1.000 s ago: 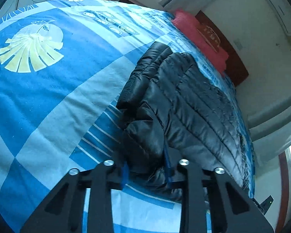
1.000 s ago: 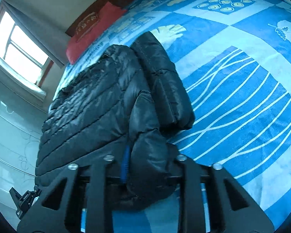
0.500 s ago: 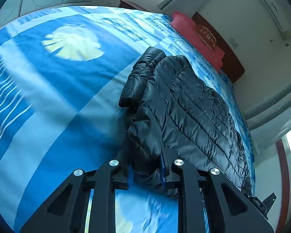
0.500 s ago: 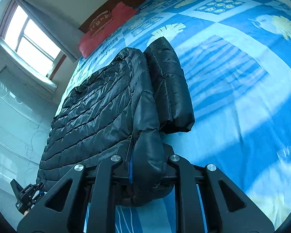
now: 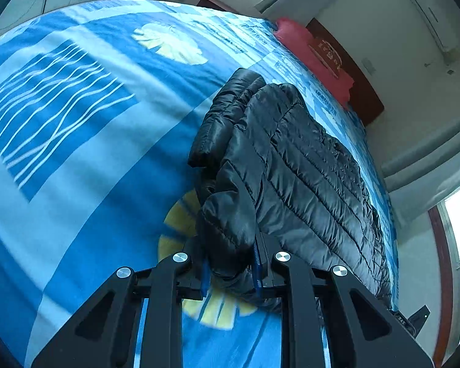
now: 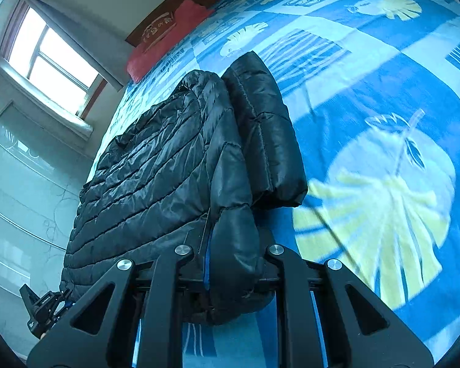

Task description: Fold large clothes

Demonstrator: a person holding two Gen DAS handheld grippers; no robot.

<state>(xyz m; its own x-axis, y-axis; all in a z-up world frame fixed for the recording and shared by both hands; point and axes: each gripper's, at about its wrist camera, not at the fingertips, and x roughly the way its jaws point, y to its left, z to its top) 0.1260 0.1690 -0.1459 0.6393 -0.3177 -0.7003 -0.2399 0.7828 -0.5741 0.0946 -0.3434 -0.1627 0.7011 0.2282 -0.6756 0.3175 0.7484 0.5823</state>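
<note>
A black quilted puffer jacket [image 5: 294, 165] lies on the bed, a sleeve folded along one side. My left gripper [image 5: 230, 273] is shut on the jacket's near edge and holds it lifted off the blanket. The jacket also fills the right wrist view [image 6: 168, 165], where my right gripper [image 6: 236, 270] is shut on another bunch of the near edge, also raised. The far end of the jacket rests on the bed. Each gripper shows small at the other view's lower corner.
A blue blanket [image 5: 76, 141] with white stripes and yellow leaf prints covers the bed [image 6: 383, 92]. A red pillow [image 5: 316, 55] lies by the dark headboard. A window [image 6: 52, 58] and a wall border the jacket's side.
Both grippers have moved back along the bed with the jacket edge held, dragging it over the blanket. A yellow leaf print now shows under each gripper.
</note>
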